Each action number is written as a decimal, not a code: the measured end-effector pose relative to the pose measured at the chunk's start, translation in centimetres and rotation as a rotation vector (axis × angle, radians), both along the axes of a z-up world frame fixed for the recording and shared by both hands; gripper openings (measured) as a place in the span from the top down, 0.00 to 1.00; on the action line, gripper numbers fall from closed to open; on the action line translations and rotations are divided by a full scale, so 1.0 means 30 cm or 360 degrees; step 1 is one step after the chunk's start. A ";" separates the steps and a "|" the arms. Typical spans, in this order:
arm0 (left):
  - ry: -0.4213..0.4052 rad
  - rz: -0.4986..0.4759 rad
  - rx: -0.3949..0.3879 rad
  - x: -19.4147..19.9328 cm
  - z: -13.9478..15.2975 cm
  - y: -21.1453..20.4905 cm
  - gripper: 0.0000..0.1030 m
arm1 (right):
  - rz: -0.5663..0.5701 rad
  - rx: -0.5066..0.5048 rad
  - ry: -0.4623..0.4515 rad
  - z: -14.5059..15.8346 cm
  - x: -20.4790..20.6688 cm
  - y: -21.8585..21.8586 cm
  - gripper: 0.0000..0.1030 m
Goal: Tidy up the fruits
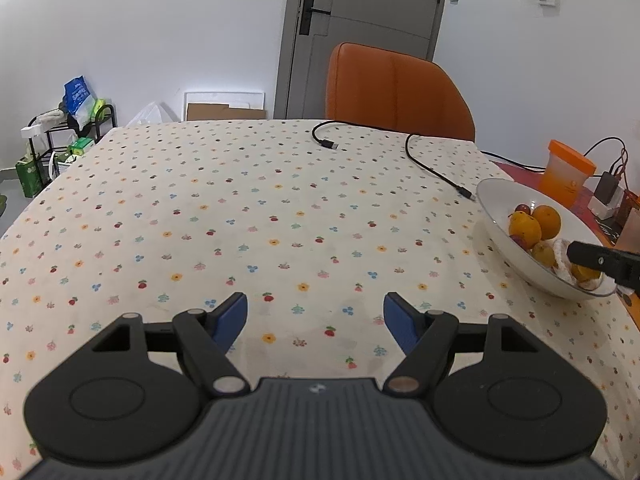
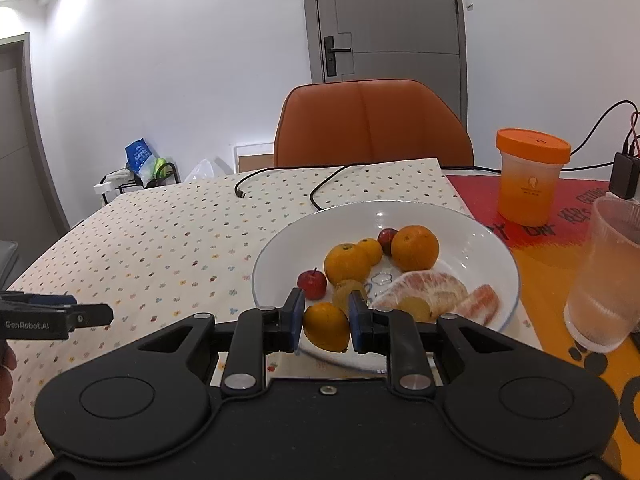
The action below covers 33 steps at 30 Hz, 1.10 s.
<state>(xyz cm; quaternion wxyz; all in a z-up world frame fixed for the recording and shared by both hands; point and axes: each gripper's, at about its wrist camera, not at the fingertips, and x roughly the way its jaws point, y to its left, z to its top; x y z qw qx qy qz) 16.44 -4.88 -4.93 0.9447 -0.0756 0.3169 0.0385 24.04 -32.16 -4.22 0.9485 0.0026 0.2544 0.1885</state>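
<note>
Covering the table, a floral cloth; left fingers spread, right fingers clamp an orange.

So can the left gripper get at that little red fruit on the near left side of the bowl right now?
Probably yes. The left gripper is open and empty over bare tablecloth, nothing between it and the bowl. The small red fruit sits near the bowl's left edge, though the right gripper, shut on an orange, crowds it.
</note>
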 end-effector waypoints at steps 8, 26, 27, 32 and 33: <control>-0.0004 0.0010 -0.0008 0.001 0.001 0.004 0.29 | -0.0036 0.0007 -0.0058 0.023 0.006 0.015 0.65; -0.0076 -0.0028 0.0000 -0.099 0.054 -0.013 0.20 | -0.0023 -0.0009 -0.0001 0.017 -0.113 0.025 0.28; -0.0076 -0.0033 -0.0002 -0.104 0.059 -0.014 0.19 | -0.0021 -0.0006 0.0003 0.019 -0.120 0.027 0.26; -0.0069 -0.0072 -0.0016 -0.138 0.082 -0.015 0.08 | -0.0025 0.0020 0.0015 0.026 -0.156 0.030 0.14; -0.0077 -0.0071 -0.0013 -0.146 0.088 -0.014 0.07 | -0.0028 0.0026 0.0018 0.027 -0.164 0.030 0.12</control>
